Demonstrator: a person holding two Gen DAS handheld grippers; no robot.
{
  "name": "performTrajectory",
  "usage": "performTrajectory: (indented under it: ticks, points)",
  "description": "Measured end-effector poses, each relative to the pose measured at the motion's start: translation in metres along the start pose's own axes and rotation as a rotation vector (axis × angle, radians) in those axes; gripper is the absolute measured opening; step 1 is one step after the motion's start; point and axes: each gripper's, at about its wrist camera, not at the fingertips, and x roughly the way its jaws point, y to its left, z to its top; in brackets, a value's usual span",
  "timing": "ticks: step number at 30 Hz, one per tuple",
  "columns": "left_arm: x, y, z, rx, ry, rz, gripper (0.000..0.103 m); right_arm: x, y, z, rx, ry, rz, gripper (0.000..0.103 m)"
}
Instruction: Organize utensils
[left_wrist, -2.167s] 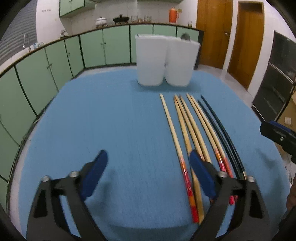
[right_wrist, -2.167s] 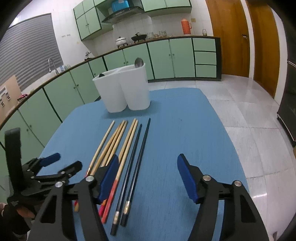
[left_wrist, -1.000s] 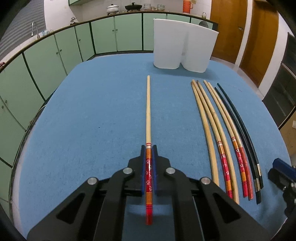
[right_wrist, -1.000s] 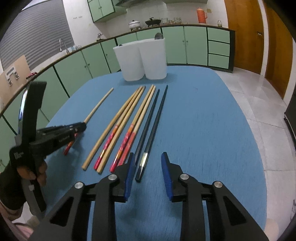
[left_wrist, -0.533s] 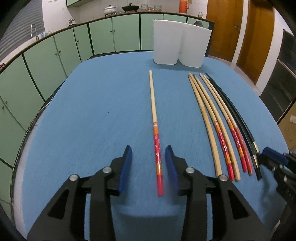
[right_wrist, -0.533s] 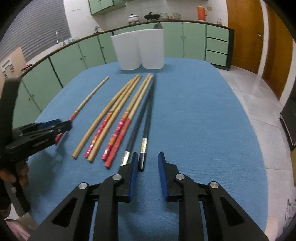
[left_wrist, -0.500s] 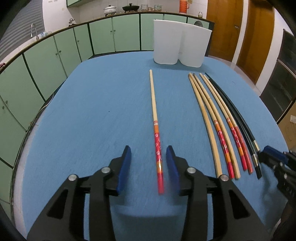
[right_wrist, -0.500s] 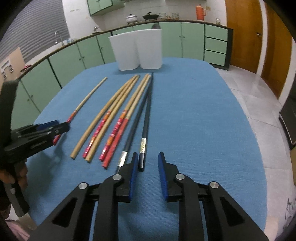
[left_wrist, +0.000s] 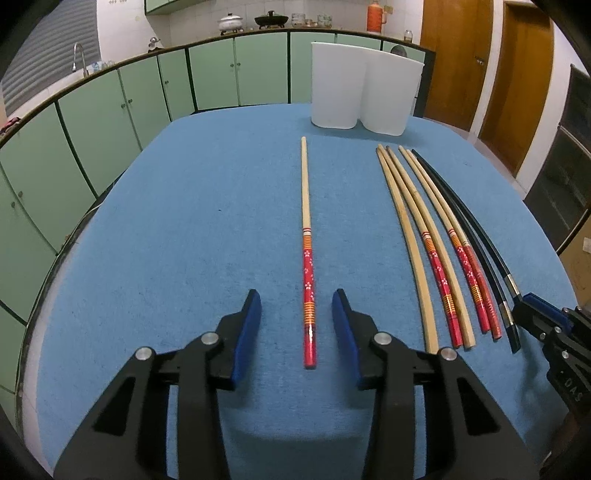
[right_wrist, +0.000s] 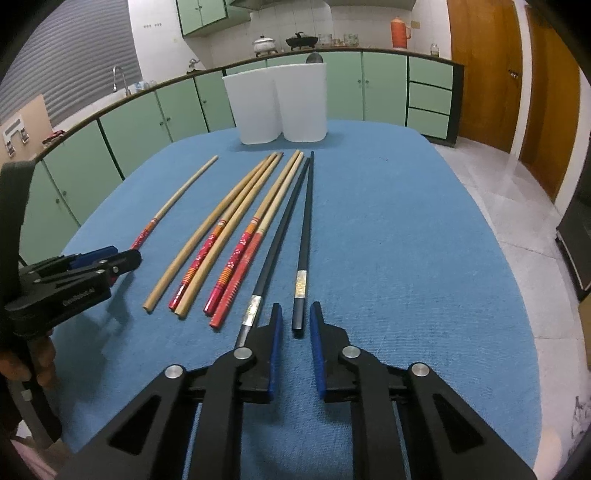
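A single bamboo chopstick with a red patterned end lies alone on the blue table. Its red end sits between the pads of my left gripper, which do not touch it; the jaws are closing slightly. To its right lies a row of several bamboo chopsticks and two black ones. My right gripper straddles the near end of the right black chopstick. Its jaws are closing, with narrow gaps still showing at both pads. The other black chopstick passes just outside its left finger.
A white two-compartment utensil holder stands at the table's far end, with a spoon tip showing above its rim. Blue cloth covers the table. Green kitchen cabinets curve behind and to the left. A hand holds the left gripper's handle.
The left gripper let go of the red-ended chopstick, which now lies on the cloth between its opened jaws. The right gripper's jaws narrowed around the end of the right black chopstick.
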Motion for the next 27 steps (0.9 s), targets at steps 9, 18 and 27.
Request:
performTrajectory:
  ticks: [9, 18, 27]
  points:
    - [-0.004, 0.001, -0.003, 0.005, -0.001, 0.003, 0.033, -0.001, 0.002, -0.001, -0.013, -0.001, -0.01, 0.008]
    - [-0.008, -0.006, 0.001, 0.026, 0.019, -0.044, 0.005, -0.011, -0.004, 0.006, 0.005, -0.006, -0.006, 0.007]
    - [-0.069, 0.001, 0.04, 0.049, -0.134, -0.05, 0.005, -0.057, -0.018, 0.044, 0.006, -0.124, -0.021, 0.006]
